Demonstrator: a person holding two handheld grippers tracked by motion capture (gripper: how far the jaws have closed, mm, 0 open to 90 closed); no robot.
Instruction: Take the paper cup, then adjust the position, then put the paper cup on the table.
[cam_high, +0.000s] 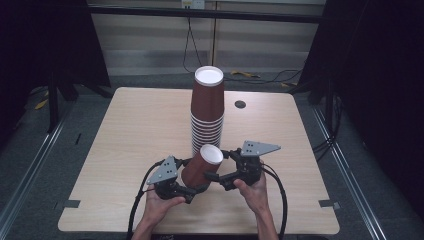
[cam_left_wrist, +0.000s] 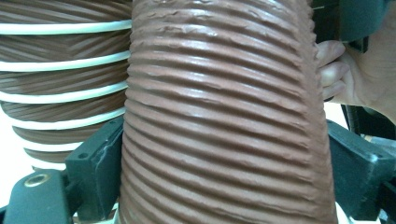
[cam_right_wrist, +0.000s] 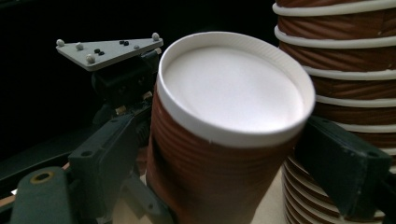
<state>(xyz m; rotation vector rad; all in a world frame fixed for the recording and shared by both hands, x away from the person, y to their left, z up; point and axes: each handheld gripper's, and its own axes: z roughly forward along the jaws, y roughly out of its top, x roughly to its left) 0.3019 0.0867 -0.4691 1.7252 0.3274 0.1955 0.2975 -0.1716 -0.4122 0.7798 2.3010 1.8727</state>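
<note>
Now both tools flank one cup (cam_high: 202, 166), just near of the stack (cam_high: 207, 112) on the desk (cam_high: 125, 130). Left tool (cam_high: 192, 192) clamps its base; right tool (cam_high: 220, 170) brackets its rim, grip uncertain. Cup's axis tilts up-right.

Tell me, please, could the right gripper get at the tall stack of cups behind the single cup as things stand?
Probably not right away. The right gripper has its jaws around the single cup, which the left gripper also grips, and that cup stands between it and the stack. Released, the way looks short.
</note>
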